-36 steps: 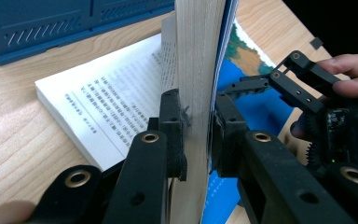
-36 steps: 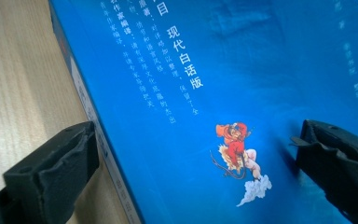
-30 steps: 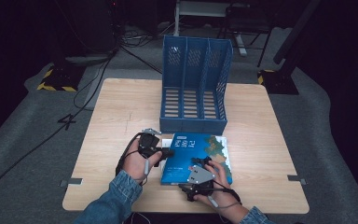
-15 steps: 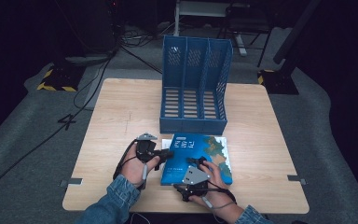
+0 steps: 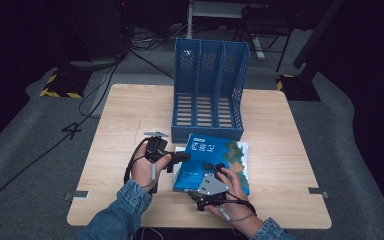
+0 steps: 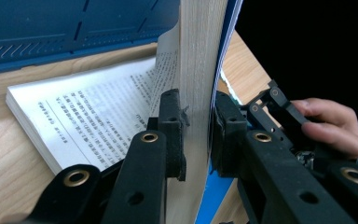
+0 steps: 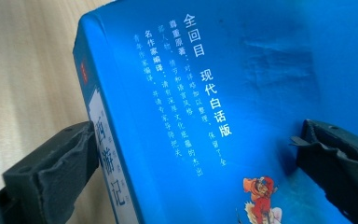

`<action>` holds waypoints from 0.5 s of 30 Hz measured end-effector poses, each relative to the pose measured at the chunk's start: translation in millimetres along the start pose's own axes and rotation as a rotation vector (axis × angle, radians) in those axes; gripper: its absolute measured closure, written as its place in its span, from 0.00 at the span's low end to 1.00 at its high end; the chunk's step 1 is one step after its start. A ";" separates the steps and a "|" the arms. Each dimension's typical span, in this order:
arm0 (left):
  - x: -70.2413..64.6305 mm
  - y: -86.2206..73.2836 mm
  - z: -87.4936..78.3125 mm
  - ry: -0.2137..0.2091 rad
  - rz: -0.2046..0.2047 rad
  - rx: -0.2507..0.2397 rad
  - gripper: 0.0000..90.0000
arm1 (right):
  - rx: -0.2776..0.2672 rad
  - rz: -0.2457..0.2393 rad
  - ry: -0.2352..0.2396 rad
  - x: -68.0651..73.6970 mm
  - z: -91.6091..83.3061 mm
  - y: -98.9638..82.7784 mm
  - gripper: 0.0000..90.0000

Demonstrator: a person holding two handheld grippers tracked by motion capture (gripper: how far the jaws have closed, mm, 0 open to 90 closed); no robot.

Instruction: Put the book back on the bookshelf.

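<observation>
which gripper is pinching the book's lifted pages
The left gripper: its jaws are shut on the raised wad of pages of the book. The right gripper has its jaws spread wide across the blue cover.

- Your wooden desk (image 5: pixel 130 115) is carrying a blue file rack (image 5: pixel 207 90), standing upright at its far middle.
- A blue book (image 5: pixel 215 160) is lying just before the rack.
</observation>
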State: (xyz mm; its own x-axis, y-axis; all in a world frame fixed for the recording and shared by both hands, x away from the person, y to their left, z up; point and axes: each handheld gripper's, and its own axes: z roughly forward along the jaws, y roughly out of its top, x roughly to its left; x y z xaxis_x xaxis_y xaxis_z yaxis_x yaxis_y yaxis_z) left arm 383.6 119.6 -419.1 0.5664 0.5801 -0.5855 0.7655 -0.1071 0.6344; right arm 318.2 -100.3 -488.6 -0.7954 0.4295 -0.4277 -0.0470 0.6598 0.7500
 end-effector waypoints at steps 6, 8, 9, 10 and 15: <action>3.1 2.9 -0.1 -0.028 -0.035 -0.008 0.85 | 0.033 -0.079 -0.056 5.7 2.9 1.9 0.00; 2.6 3.4 -0.4 -0.032 -0.036 -0.009 0.85 | 0.035 -0.096 -0.068 6.9 2.9 1.8 0.00; 1.7 3.8 -0.4 -0.040 -0.039 -0.010 0.85 | 0.041 -0.123 -0.090 8.9 3.4 1.2 0.00; 0.4 4.2 -0.2 -0.045 -0.043 -0.007 0.85 | 0.046 -0.149 -0.122 12.0 3.7 0.3 0.00; -3.2 2.8 1.4 -0.039 -0.026 -0.020 0.85 | 0.072 -0.146 -0.107 6.8 4.0 4.1 0.00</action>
State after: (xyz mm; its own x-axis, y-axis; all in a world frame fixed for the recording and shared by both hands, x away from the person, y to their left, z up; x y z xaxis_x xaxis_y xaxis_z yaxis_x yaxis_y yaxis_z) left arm 384.4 116.3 -416.2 0.5578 0.5508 -0.6209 0.7744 -0.0762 0.6281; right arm 315.0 -92.2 -490.4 -0.7141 0.3865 -0.5837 -0.1111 0.7607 0.6395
